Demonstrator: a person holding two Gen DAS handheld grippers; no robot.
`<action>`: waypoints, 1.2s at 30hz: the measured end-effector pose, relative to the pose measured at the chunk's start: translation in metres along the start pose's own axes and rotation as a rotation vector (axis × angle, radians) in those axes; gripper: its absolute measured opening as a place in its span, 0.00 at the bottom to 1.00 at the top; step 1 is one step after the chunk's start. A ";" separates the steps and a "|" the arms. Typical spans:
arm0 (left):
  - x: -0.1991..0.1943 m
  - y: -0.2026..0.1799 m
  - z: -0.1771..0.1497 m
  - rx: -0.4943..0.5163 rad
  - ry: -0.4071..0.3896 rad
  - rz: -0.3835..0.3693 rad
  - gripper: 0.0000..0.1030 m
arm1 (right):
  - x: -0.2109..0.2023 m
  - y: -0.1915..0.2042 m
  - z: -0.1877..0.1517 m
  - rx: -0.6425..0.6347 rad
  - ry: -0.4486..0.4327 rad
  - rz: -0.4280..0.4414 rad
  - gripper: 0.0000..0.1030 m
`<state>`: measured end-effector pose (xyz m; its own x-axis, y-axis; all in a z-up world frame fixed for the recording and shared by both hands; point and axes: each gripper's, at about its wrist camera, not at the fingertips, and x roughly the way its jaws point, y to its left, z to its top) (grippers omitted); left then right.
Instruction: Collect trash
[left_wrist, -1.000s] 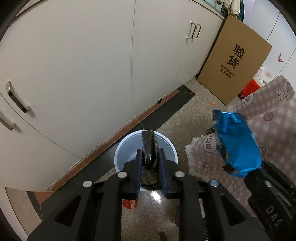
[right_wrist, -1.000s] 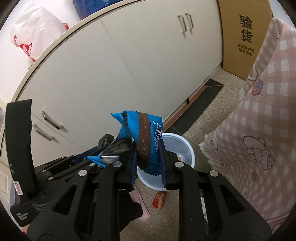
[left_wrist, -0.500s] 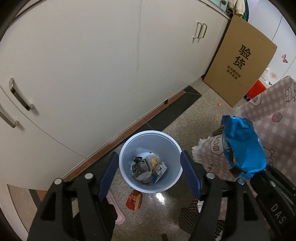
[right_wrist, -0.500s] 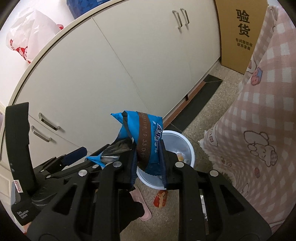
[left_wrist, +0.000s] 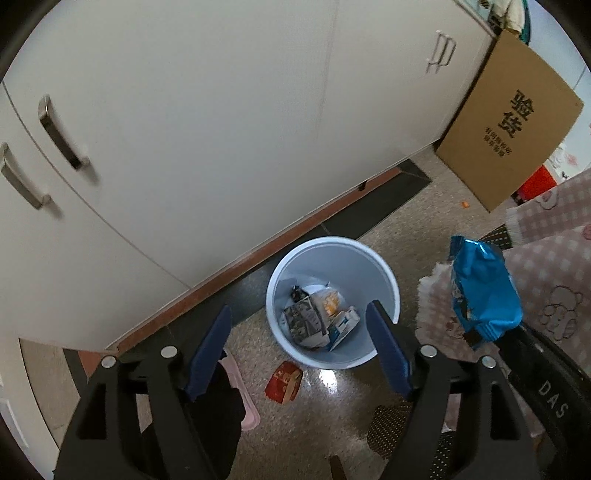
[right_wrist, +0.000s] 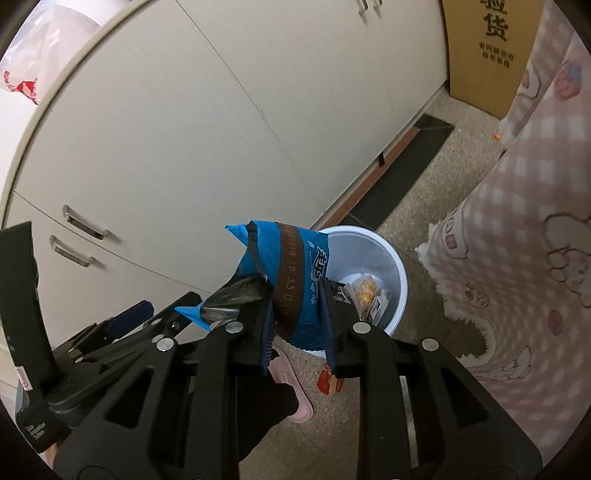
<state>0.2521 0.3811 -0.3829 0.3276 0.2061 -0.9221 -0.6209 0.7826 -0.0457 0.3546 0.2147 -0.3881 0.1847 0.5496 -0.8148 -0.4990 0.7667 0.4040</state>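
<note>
**Bin staged by cabinets; one wrapper left to drop**

A speckled floor (left_wrist: 332, 424) is seen below white cabinets (left_wrist: 221, 129), w/ a cardboard box (left_wrist: 509, 122) leaned at the far end and a pink checked cloth (right_wrist: 535, 229) hanging at the right. The white bin (left_wrist: 384, 273) is set close to the cabinet base, so it can be reached from above by both tools. Crumpled wrappers (left_wrist: 314, 325) are already lying inside it.

The left gripper (left_wrist: 299, 343) is held over the bin w/ jaws spread wide and nothing between them; it is judged to be done w/ its load. The right gripper (right_wrist: 295, 317) is closed on a blue snack bag (right_wrist: 291, 273), pinched low so the bag stands up above the fingers, and is kept beside the bin, not yet over the opening.

A red packet (left_wrist: 283, 381) is left on the floor just beside the bin, and a pink item (right_wrist: 291, 387), poss. a slipper, lies near it. The bag is probably to be carried over the rim next, then released.
</note>
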 end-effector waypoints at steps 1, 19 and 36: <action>0.003 0.001 -0.001 -0.004 0.007 0.005 0.72 | 0.005 0.000 0.000 0.003 0.006 -0.001 0.23; 0.034 0.014 -0.007 -0.048 0.064 0.038 0.72 | 0.041 0.002 0.005 -0.016 0.029 -0.012 0.50; -0.115 -0.010 -0.006 0.013 -0.173 -0.028 0.75 | -0.119 0.041 -0.007 -0.148 -0.217 -0.108 0.61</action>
<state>0.2166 0.3463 -0.2788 0.4632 0.2810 -0.8405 -0.6011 0.7966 -0.0650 0.3065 0.1791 -0.2775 0.4124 0.5379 -0.7352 -0.5821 0.7764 0.2416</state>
